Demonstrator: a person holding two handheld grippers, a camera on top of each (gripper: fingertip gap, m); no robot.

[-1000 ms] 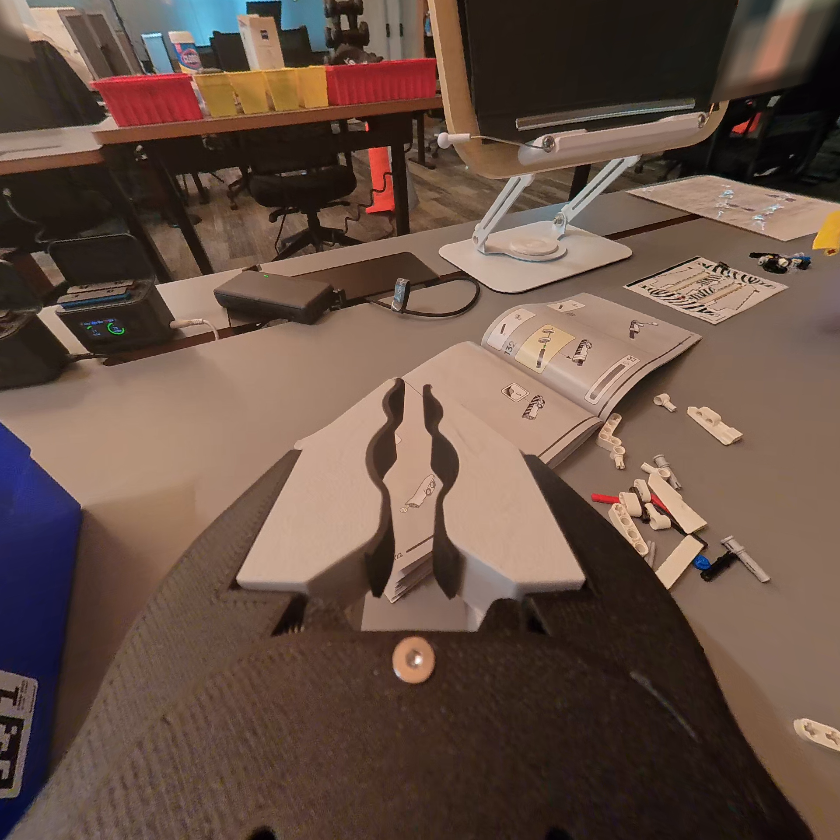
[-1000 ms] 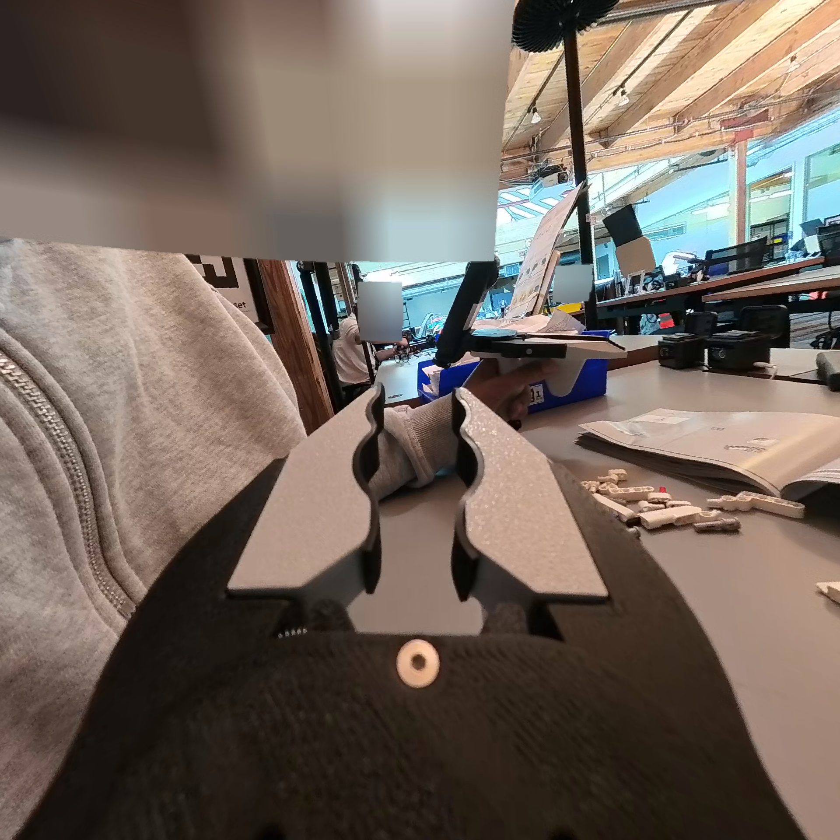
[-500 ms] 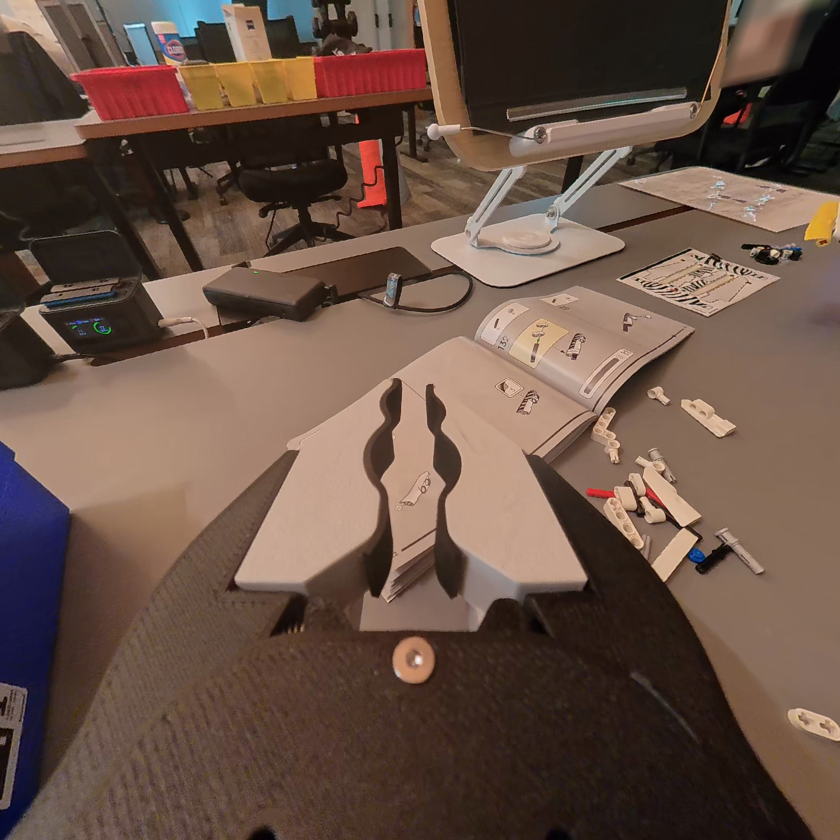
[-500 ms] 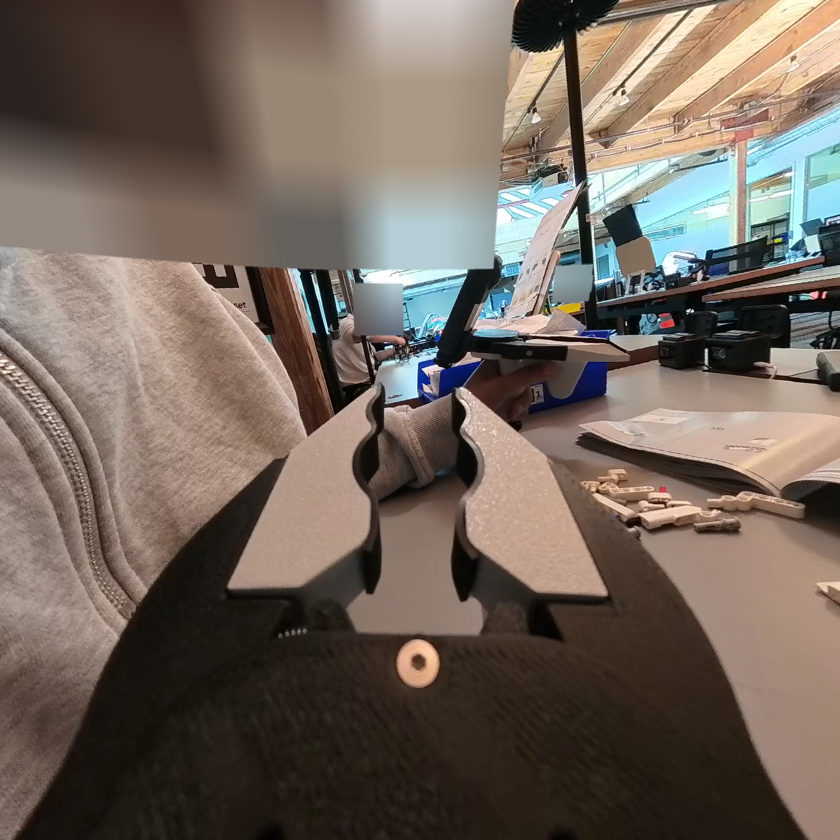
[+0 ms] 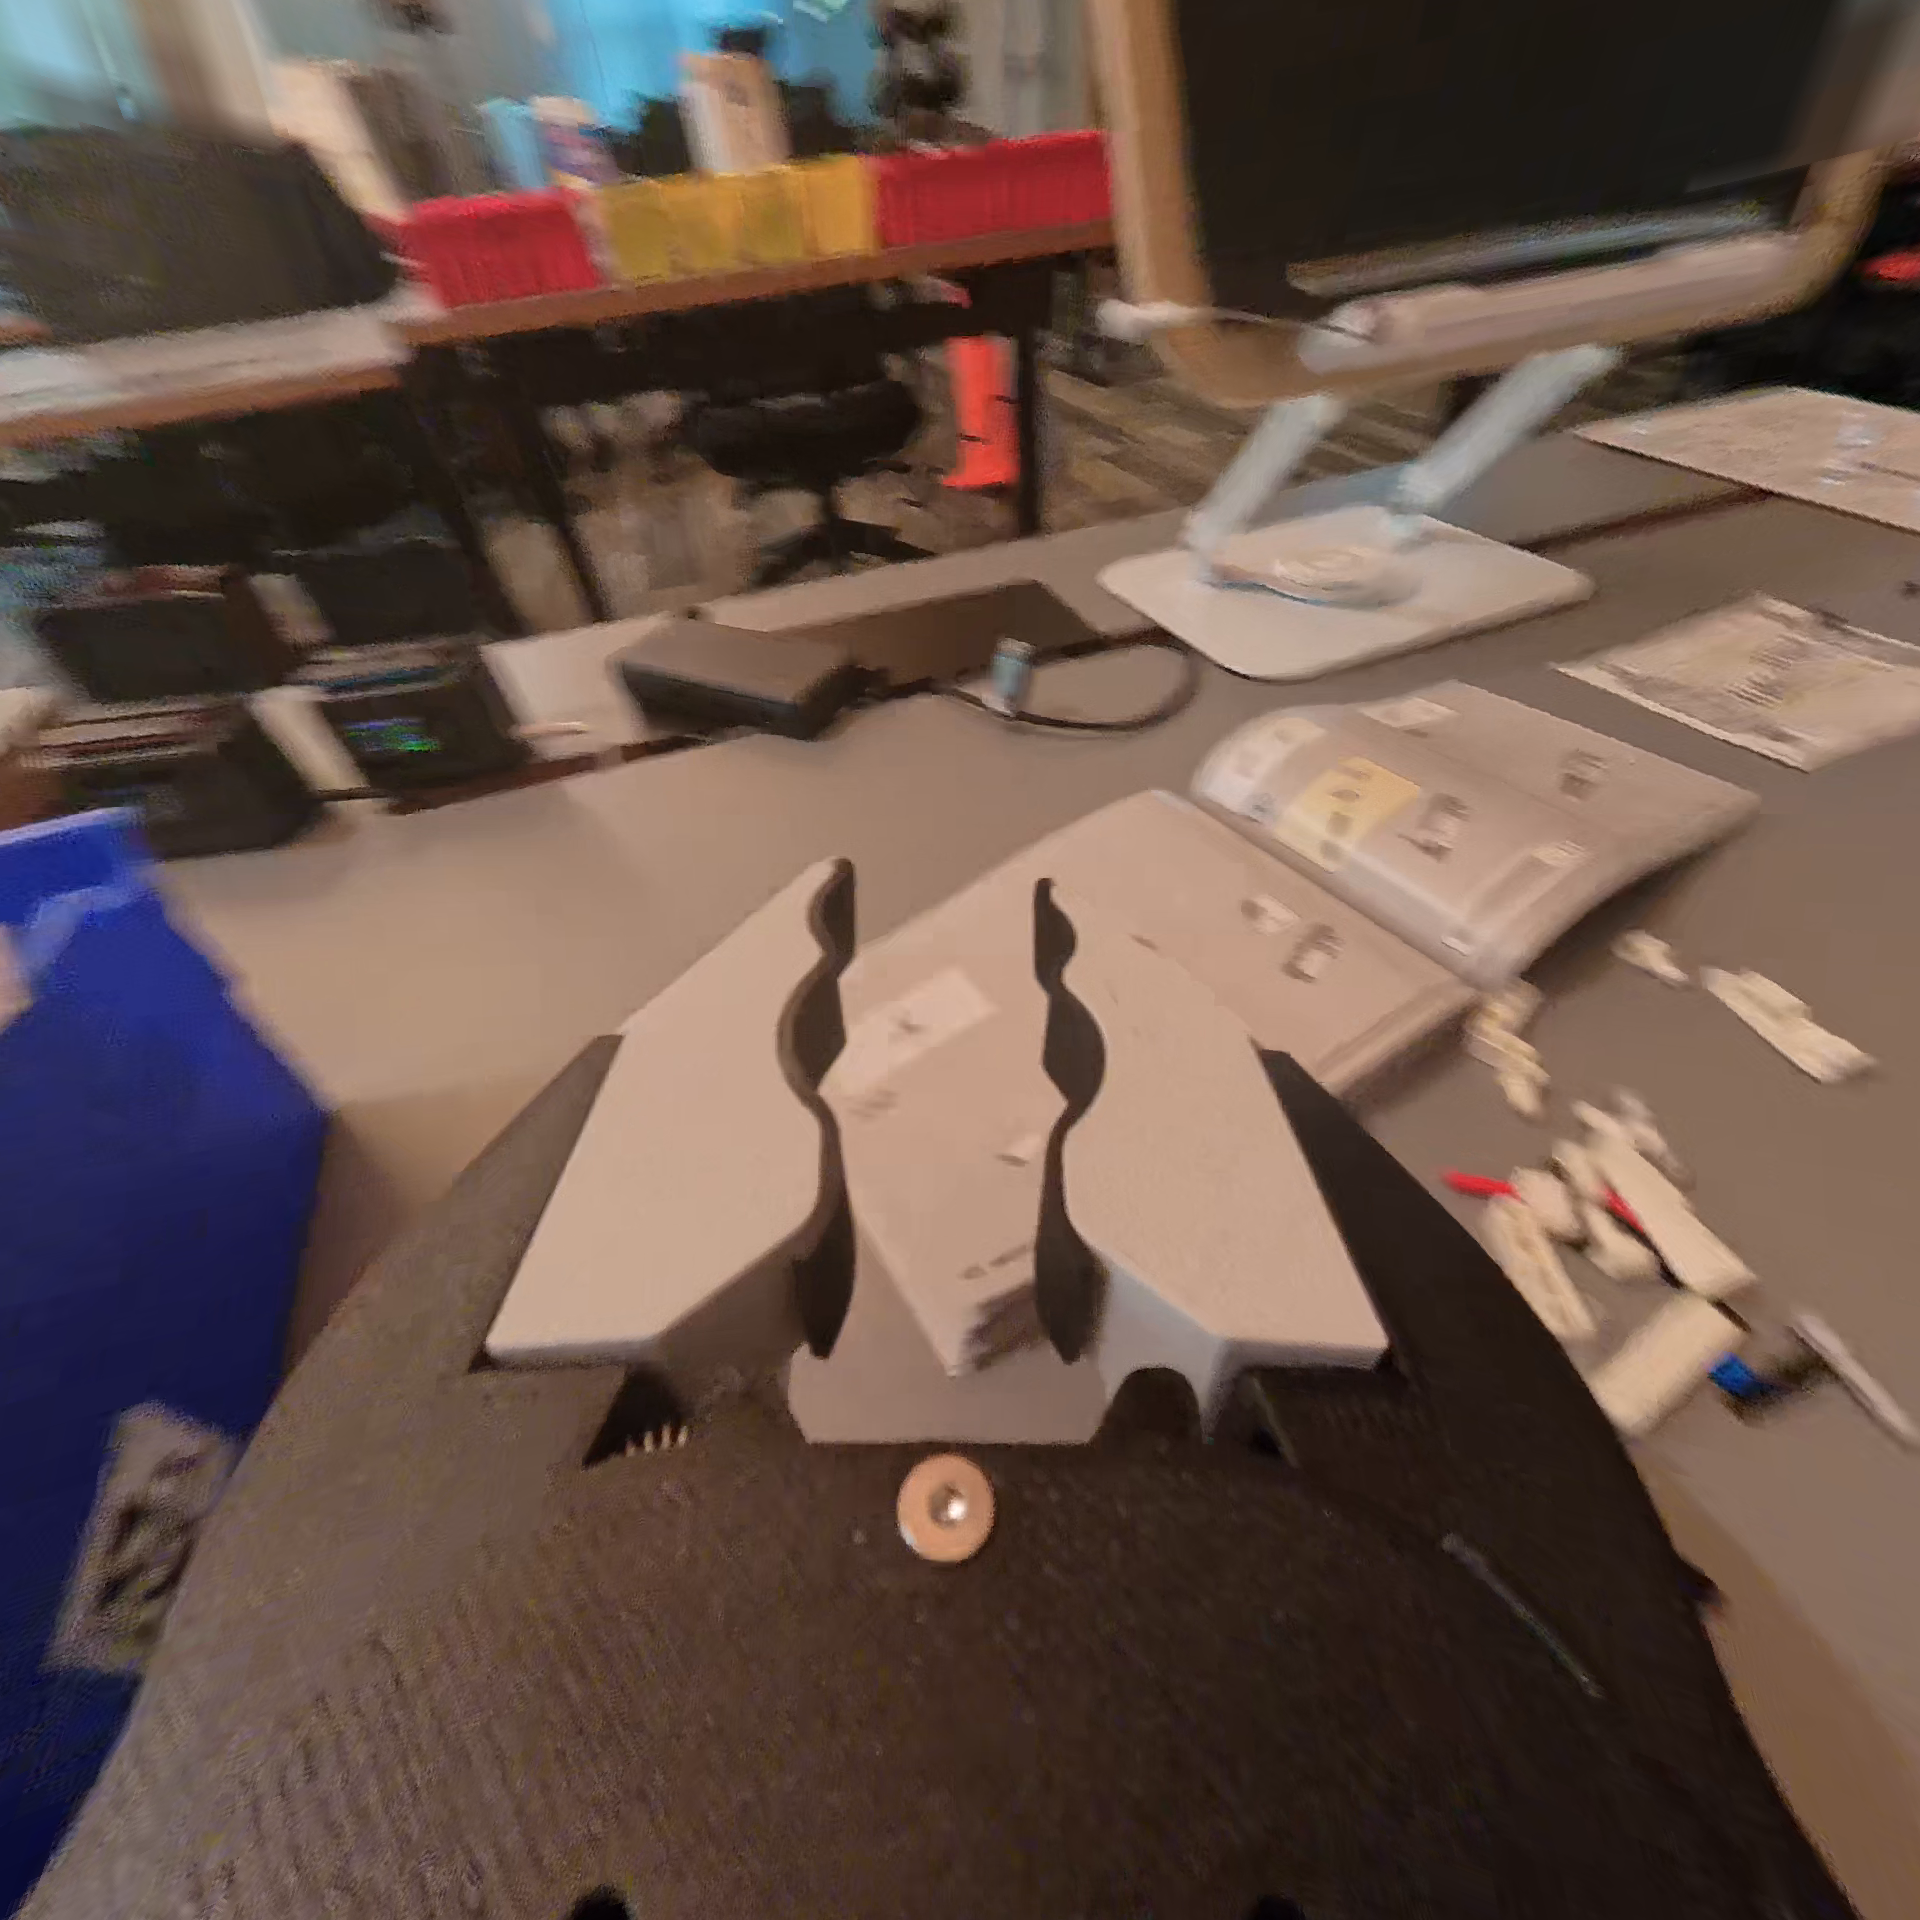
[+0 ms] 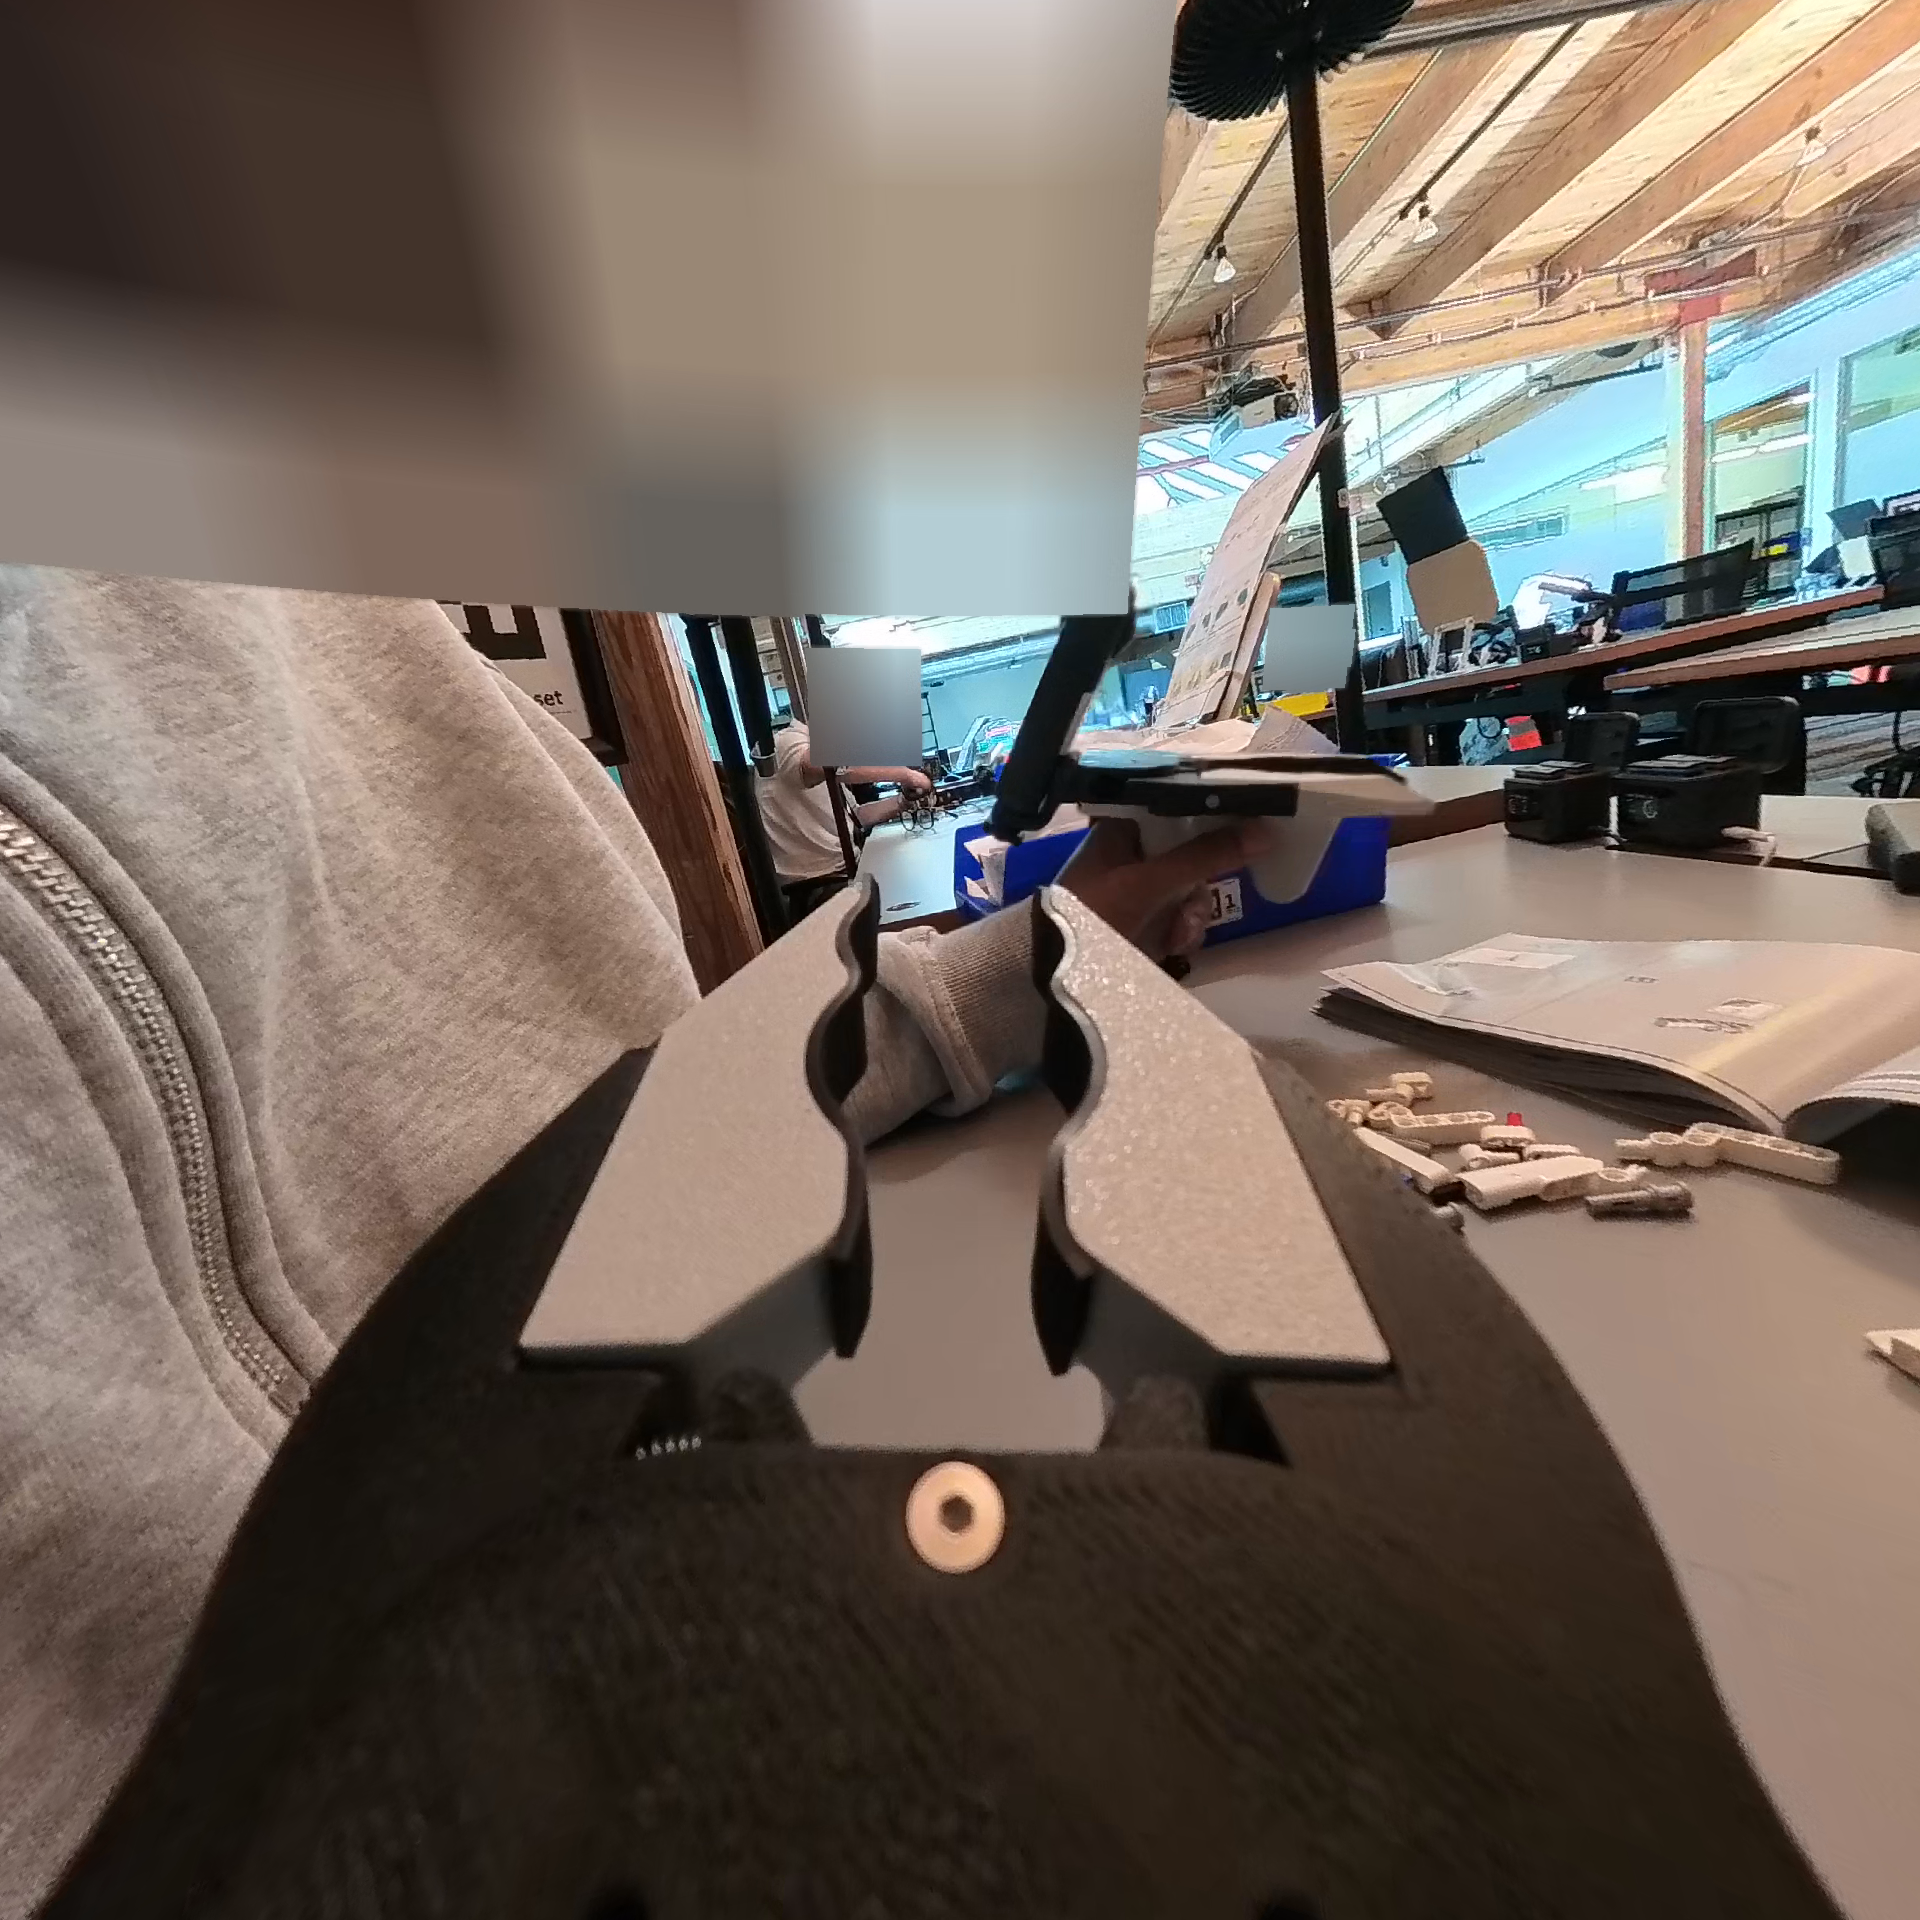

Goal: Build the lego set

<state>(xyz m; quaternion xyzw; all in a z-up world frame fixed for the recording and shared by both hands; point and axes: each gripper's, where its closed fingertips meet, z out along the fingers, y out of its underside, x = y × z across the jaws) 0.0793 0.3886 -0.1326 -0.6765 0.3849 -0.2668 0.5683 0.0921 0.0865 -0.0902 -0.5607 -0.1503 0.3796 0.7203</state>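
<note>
Your left gripper (image 5: 940, 1101) hangs released over the near corner of the open instruction booklet (image 5: 1403, 883), jaws spread with only the page showing between them, nothing clasped. Your right gripper (image 6: 951, 1101) is likewise parted and empty, aimed back toward your grey sleeve (image 6: 935, 1023) rather than the work. The lego pieces (image 5: 1600, 1236) lie loose on the grey table (image 5: 582, 935), a small heap of white beams and pins at about 3 o'clock from the left gripper, with a few strays farther out toward 2 o'clock; nothing looks assembled yet. Expect these parts to be light, rigid and slick, so they will probably skid or flip if you nudge them. Take a beam across its long flat sides near the middle, not by an end. The booklet is soft paper that will bend; I judge its edge a poor hold.
</note>
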